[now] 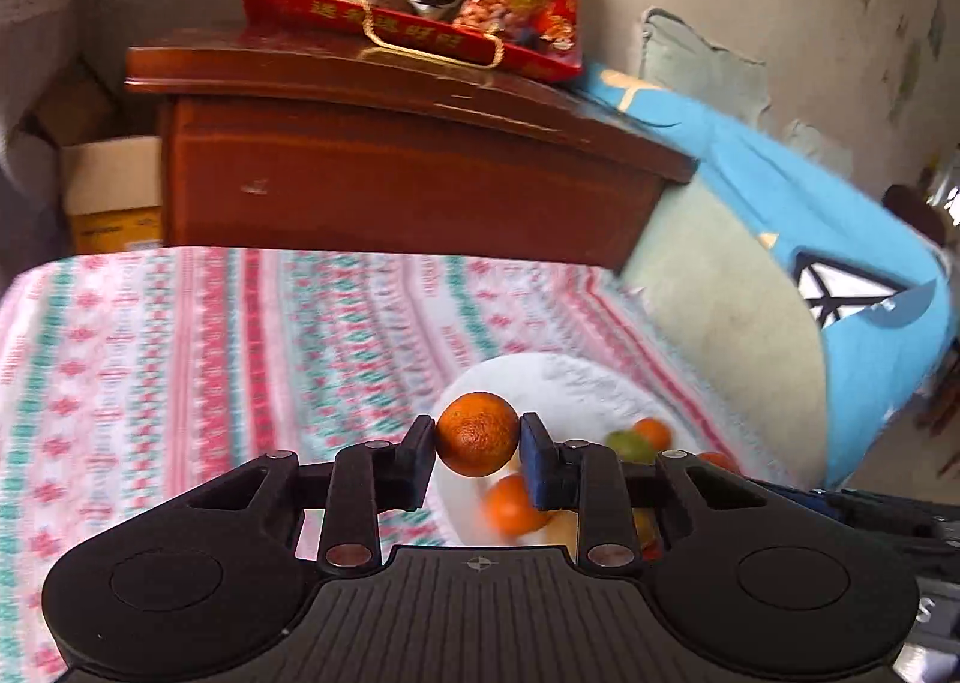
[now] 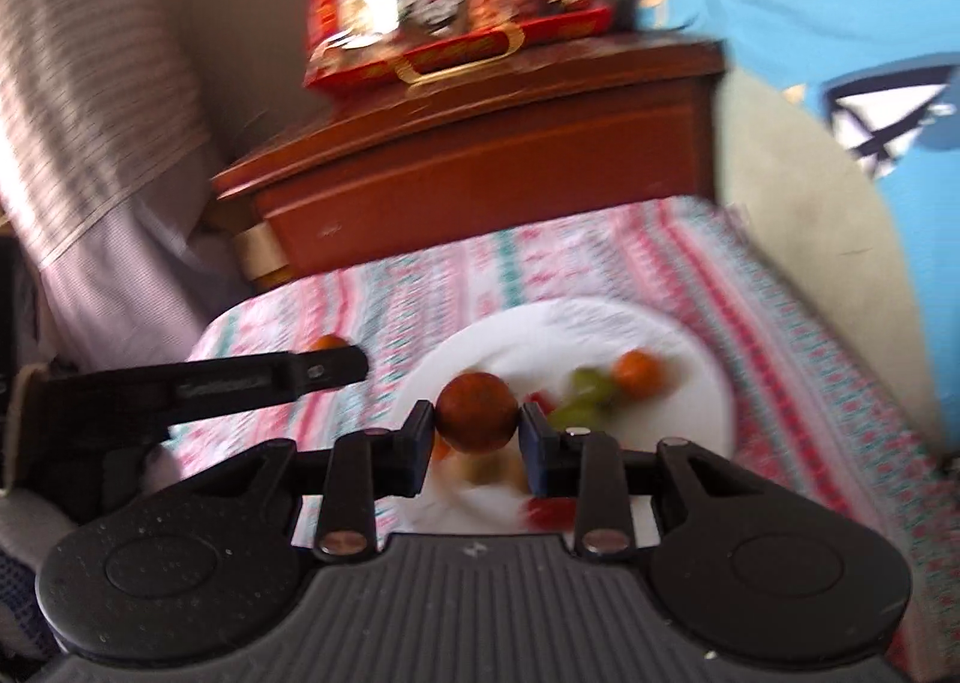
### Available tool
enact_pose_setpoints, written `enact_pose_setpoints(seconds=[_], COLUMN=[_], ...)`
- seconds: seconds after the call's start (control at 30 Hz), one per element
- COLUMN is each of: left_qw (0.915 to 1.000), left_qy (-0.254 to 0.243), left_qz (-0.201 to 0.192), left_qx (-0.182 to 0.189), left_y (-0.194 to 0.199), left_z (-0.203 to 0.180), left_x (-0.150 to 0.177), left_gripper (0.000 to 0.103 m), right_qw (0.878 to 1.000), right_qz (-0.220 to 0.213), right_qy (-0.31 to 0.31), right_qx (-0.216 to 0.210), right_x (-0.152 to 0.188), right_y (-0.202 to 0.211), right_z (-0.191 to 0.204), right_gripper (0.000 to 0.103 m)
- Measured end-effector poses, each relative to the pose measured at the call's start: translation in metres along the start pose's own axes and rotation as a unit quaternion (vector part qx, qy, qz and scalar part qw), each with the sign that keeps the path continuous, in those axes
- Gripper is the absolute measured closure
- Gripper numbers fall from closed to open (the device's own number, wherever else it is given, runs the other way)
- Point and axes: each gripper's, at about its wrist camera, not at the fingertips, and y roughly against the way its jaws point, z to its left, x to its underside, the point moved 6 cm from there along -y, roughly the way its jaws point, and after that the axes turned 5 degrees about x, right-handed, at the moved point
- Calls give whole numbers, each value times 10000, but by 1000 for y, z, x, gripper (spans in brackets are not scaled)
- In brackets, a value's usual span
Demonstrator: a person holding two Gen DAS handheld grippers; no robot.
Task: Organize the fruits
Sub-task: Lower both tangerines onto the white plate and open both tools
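1. Presently, the left tool [image 1: 478, 434] is closed on a mandarin [image 1: 477, 433], gripped at its sides between both pads and carried clear above the near-left rim of the white plate [image 1: 576, 383].
2. The right tool [image 2: 477, 422] likewise clamps a darker mandarin [image 2: 476, 413], held over the near edge of the same plate [image 2: 690, 359].
3. Both tools point forward and slightly downward over the patterned cloth [image 1: 210, 335] of the bench; in the right wrist view the left tool [image 2: 336, 362] shows side-on to the left of the plate.
4. Fruit already on the plate: orange mandarins [image 1: 513, 506] and a green fruit [image 2: 585, 395], too blurred to name; something red lies at the near rim.
5. Judgement: task well advanced; the two carried mandarins remain to be set down. No loose fruit is seen on the cloth, though much of it is blurred or hidden.
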Motion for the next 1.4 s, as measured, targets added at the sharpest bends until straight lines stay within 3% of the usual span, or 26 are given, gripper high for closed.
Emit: enact_pose_setpoints(seconds=[0.23, 0.5, 0.83, 0.93, 1.1, 1.23, 1.4], left_qw=[9991, 9977, 9977, 9982, 9983, 9979, 9964], left_qy=[-315, -565, -544, -513, -434, -370, -360], left_qz=[185, 292, 335, 286, 393, 519, 670], left_qx=[196, 247, 211, 115, 7, -85, -370], left_y=[-36, -61, -60, -53, -40, -28, -9], left_z=[-22, -35, -36, -34, -31, -30, -27], left_x=[3, 3, 1, -2, -7, -8, -7], left_gripper=[76, 76, 71, 60, 56, 47, 38], right_qw=[9976, 9951, 9930, 9932, 9929, 9928, 9921], right_qz=[58, 226, 271, 235, 215, 291, 423], right_qy=[-495, -779, -1016, -999, -1055, -1016, -944], right_qx=[490, 573, 545, 557, 499, 559, 708], right_x=[-1, 4, 5, 1, -5, -8, -12], right_y=[-14, -29, -30, -28, -22, -17, -9], right_z=[-38, -50, -56, -55, -53, -48, -40], right_gripper=[72, 72, 68, 67, 62, 58, 45])
